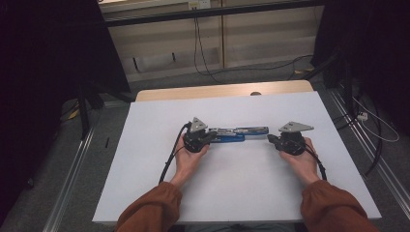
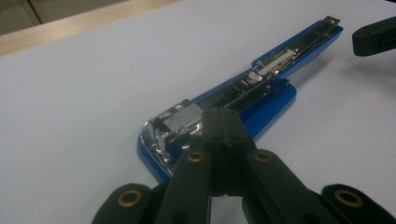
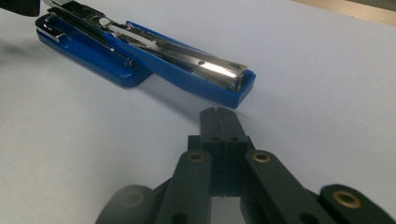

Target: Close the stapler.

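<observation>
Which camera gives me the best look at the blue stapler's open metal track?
The right gripper view: the stapler lies swung open, its shiny track lit and unobstructed along its length. In the left gripper view the stapler is partly hidden behind the shut left tongs. In the high view the stapler is small, between both tongs.

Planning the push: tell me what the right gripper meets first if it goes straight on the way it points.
Probably the blue end of the opened stapler, lying just ahead of the shut right gripper; a small gap of table separates them.
</observation>
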Action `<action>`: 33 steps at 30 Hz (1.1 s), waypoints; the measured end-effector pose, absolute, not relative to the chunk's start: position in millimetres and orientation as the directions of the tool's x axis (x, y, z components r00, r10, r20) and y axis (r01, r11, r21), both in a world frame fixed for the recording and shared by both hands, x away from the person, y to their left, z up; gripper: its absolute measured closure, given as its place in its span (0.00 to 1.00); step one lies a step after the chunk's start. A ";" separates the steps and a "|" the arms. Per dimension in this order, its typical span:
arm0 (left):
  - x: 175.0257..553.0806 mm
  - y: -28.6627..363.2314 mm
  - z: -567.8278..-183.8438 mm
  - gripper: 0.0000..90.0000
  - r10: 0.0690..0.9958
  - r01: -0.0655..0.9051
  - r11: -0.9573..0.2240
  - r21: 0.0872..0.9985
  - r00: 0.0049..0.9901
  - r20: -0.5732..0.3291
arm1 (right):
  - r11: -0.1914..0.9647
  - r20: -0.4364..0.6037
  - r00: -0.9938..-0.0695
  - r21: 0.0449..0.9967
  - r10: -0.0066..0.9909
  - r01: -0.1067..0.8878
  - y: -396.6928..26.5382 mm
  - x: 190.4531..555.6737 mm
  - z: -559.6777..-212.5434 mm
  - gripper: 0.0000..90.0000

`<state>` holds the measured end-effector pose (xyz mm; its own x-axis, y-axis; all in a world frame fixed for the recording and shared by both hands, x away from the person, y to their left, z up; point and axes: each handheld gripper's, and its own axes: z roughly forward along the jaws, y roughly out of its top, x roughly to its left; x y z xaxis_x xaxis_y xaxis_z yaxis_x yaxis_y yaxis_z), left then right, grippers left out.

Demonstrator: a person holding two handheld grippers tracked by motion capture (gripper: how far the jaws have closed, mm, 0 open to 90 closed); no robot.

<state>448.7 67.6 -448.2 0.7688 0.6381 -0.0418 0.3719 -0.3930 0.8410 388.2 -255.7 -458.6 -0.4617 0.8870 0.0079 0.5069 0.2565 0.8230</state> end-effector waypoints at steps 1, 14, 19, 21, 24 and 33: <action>449.0 67.1 -449.0 1.00 0.635 0.371 -0.403 0.837 0.772 -0.036 | 0.260 0.004 -0.460 0.820 0.888 0.510 -255.2 388.6 -458.9 1.00; 452.3 65.4 -455.1 1.00 0.643 0.389 -0.422 0.819 0.765 -0.032 | 0.268 0.008 -0.455 0.799 0.890 0.538 -253.9 398.0 -458.9 1.00; 455.0 68.9 -455.1 1.00 0.647 0.401 -0.412 0.818 0.761 -0.047 | 0.270 0.014 -0.458 0.791 0.889 0.548 -252.2 401.4 -459.5 1.00; 454.9 69.2 -454.9 1.00 0.643 0.396 -0.421 0.816 0.765 -0.039 | 0.264 0.024 -0.457 0.789 0.889 0.555 -252.6 402.8 -460.2 1.00; 454.5 68.8 -455.2 1.00 0.643 0.392 -0.422 0.817 0.765 -0.035 | 0.274 0.019 -0.458 0.779 0.889 0.564 -253.0 402.9 -461.0 1.00; 454.5 68.8 -455.5 1.00 0.640 0.390 -0.422 0.819 0.768 -0.035 | 0.297 0.007 -0.458 0.752 0.889 0.588 -252.0 406.0 -462.6 1.00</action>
<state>454.5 68.8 -455.5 0.7676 0.6399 -0.0353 0.3895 -0.4221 0.8186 406.0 -252.0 -462.6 -0.4581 0.8889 0.0065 0.5880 0.2975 0.7522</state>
